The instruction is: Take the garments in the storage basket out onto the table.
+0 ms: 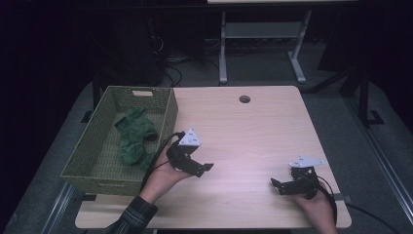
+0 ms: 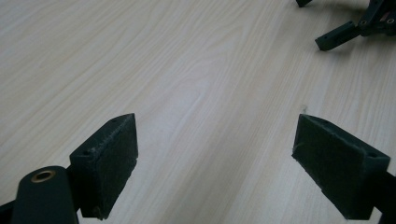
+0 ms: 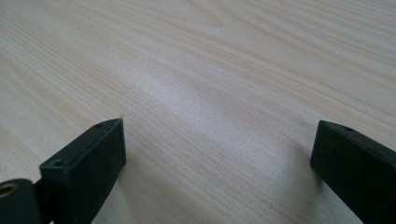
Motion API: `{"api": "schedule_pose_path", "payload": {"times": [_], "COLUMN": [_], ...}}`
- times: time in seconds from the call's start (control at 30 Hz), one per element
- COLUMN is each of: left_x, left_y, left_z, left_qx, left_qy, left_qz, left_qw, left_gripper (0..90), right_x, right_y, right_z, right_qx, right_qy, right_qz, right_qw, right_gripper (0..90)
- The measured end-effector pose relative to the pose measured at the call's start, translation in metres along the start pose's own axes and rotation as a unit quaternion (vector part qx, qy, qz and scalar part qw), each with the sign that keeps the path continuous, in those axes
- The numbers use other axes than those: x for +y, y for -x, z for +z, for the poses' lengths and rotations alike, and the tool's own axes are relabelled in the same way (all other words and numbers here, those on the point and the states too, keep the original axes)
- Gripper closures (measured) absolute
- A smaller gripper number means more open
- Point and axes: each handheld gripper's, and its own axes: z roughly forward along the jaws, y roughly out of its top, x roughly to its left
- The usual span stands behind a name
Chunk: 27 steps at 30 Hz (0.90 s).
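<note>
Cloth [image 1: 134, 138] lies in the basket [image 1: 92, 158]; both grippers' jaws spread empty, so the left gripper [image 1: 203, 169] risks snagging the rim

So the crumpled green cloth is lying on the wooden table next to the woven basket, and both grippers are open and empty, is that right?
Not quite. The crumpled green cloth lies inside the olive woven basket, not on the light wooden table beside it, as the high view shows. The rest holds: the left gripper and right gripper have their jaws spread wide with nothing between them.
</note>
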Motion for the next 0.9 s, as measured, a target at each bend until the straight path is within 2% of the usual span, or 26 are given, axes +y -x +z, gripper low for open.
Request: {"api": "schedule_pose_path", "payload": {"times": [0.23,0.9], "left_x": [0.009,0.022], "left_y": [-0.007,-0.039], "left_z": [-0.008,-0.036], "left_qx": [0.002,0.024], "left_qy": [0.014,0.015], "left_qz": [-0.005,-0.013], "left_qw": [0.9999,0.9995], "left_gripper": [14.0,16.6], "right_x": [0.0,0.0], "right_y": [0.0,0.0], "right_z": [0.0,0.0], "right_qx": [0.0,-0.003], "right_qy": [0.0,0.001], "right_qz": [0.0,0.004], "right_qw": [1.0,1.0], "right_gripper": [3.0,3.0]}}
